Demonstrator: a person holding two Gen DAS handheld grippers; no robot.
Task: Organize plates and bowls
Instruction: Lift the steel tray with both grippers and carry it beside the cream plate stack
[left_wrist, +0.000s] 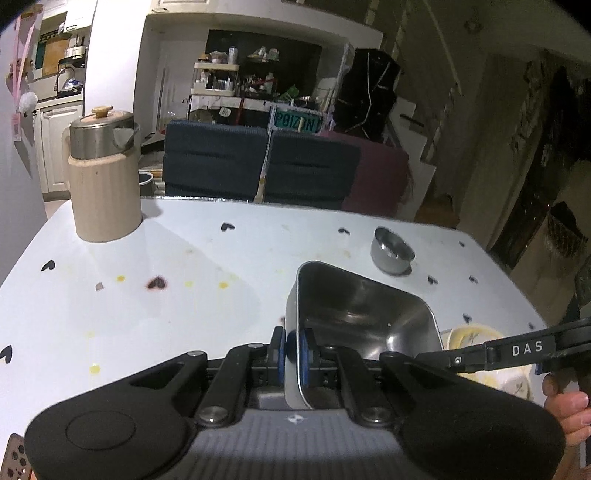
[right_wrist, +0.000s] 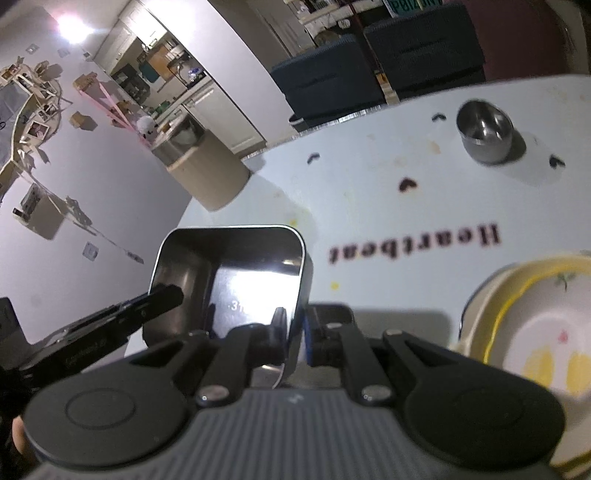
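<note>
A square steel tray (left_wrist: 362, 317) is held just above the white table (left_wrist: 184, 295). My left gripper (left_wrist: 293, 352) is shut on its left wall. My right gripper (right_wrist: 295, 339) is shut on its right wall; the same tray shows in the right wrist view (right_wrist: 229, 280). A small round steel bowl (left_wrist: 391, 253) stands beyond it, also in the right wrist view (right_wrist: 484, 134). A stack of white and yellow ceramic plates and bowls (right_wrist: 535, 332) sits to the right of the tray, partly seen in the left wrist view (left_wrist: 476, 334).
A beige kettle with a steel top (left_wrist: 103, 173) stands at the table's far left corner, and appears in the right wrist view (right_wrist: 207, 166). Dark blue chairs (left_wrist: 258, 166) stand behind the far edge. The tablecloth has heart marks and yellow stains.
</note>
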